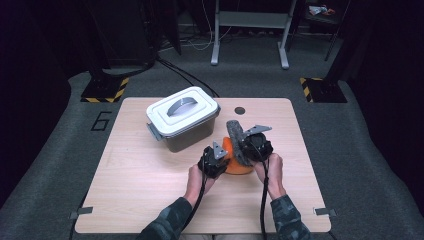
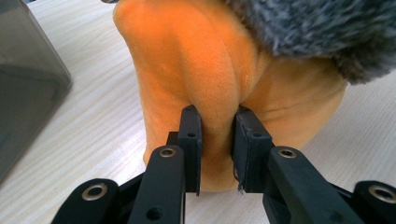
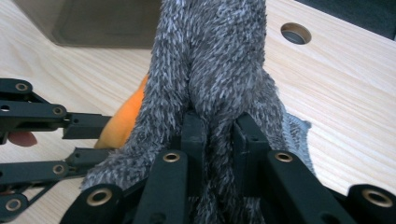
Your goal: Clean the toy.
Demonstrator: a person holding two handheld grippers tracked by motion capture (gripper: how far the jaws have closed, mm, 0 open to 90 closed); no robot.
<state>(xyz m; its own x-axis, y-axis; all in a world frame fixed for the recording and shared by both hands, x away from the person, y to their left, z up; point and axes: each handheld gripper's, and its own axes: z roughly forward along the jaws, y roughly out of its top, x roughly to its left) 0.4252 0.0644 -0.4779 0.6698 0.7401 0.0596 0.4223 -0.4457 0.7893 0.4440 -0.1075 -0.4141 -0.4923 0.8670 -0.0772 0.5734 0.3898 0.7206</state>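
Black jaws of the left gripper (image 2: pixel 217 140) pinch a raised fold of an orange plush cloth (image 2: pixel 187 60), the pads pressed into the soft pile from both sides, while the cloth's lower edge rests on the light wooden table (image 2: pixel 93 140). On the other hand, the right gripper (image 3: pixel 217 135) is clamped on a ridge of grey fuzzy cloth (image 3: pixel 215 56), which stands up from the jaws and drapes over the orange piece; in that view the left gripper's linkage comes in from the left edge. From the high view both cloths sit bunched together between the two grippers near the middle of the table, just in front and to the right of a lidded grey storage box (image 1: pixel 182 117) with a handle on its white lid. The step in hand looks like pulling the two cloths apart or lifting them toward the box. To do it well, each grip should stay deep on its own fold, the hands should separate slowly and evenly so neither fabric slips out, and the grey piece should be lifted clear before the orange one is dragged across the wood
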